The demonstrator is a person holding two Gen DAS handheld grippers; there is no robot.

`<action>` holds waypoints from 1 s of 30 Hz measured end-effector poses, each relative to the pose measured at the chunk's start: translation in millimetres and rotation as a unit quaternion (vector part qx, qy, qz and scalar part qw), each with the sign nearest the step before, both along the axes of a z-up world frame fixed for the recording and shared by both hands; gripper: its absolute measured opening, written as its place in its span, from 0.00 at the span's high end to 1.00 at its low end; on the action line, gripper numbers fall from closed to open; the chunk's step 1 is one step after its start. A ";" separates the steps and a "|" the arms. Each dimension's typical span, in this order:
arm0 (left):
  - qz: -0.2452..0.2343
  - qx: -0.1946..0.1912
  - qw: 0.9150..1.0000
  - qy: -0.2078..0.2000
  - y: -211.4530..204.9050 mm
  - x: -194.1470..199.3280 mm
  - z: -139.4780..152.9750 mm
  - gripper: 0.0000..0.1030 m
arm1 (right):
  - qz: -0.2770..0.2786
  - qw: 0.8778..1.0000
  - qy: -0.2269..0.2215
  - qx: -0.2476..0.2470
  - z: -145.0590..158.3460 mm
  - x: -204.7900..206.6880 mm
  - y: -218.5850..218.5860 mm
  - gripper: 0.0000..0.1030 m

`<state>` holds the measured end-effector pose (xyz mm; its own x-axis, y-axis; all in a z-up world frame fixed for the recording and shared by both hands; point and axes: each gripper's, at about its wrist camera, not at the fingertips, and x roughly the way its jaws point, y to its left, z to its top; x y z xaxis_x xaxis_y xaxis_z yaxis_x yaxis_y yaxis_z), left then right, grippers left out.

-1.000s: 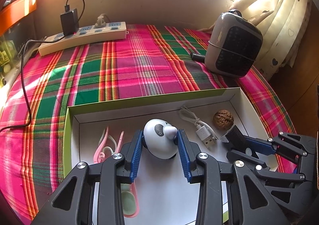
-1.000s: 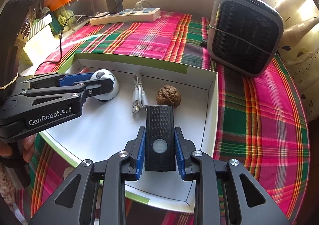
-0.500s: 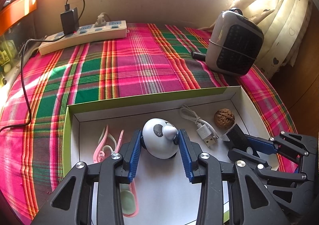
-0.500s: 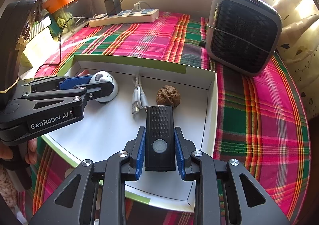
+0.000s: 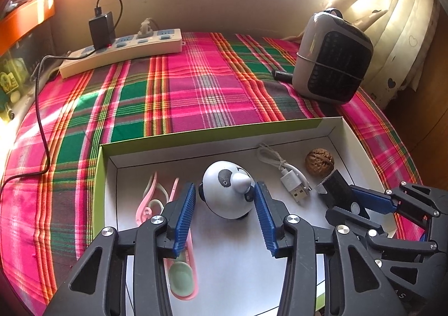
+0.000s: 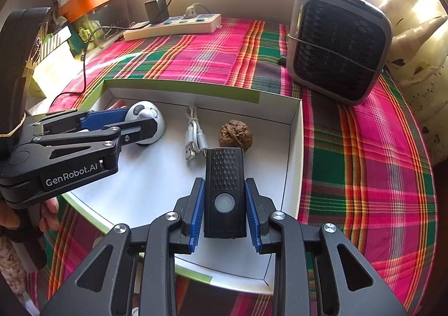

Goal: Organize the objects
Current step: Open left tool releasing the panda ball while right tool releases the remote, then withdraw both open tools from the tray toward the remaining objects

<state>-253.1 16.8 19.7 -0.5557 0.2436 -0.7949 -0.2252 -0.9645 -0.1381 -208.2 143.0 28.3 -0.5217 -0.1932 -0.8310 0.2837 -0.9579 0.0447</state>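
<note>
Both grippers have just been opening. The left gripper now stands apart from the round white panda toy between its blue pads. The right gripper shows thin gaps beside the black ribbed plastic flashlight. Both things sit in the white cardboard box w/ green rim.

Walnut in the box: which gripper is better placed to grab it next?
Right. The right gripper points straight at the walnut, just past the flashlight between its just-opened jaws. The left gripper, jaws just opened around the panda toy, has the cable in its way.
</note>
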 end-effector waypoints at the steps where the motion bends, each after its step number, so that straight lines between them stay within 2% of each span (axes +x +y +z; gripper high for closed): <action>1: 0.000 -0.001 1.000 0.000 0.2 0.5 0.1 0.59 | 0.001 1.000 0.000 -0.001 0.5 0.7 -0.2 0.68; 4: 0.002 -0.003 1.000 0.000 -0.4 2.1 1.3 0.58 | 0.000 1.000 0.003 -0.001 1.3 2.3 -0.9 0.65; 12: 0.006 -0.011 1.000 0.008 -1.4 7.5 4.7 0.57 | -0.009 1.000 0.008 -0.005 5.3 6.5 1.6 0.64; 15: 0.007 -0.010 1.000 0.009 -0.7 9.9 6.3 0.57 | -0.011 1.000 0.010 -0.008 7.0 9.6 1.6 0.60; 30: 0.010 -0.002 1.000 0.029 -5.7 33.2 22.9 0.57 | -0.016 0.999 0.029 -0.009 19.5 30.1 3.4 0.60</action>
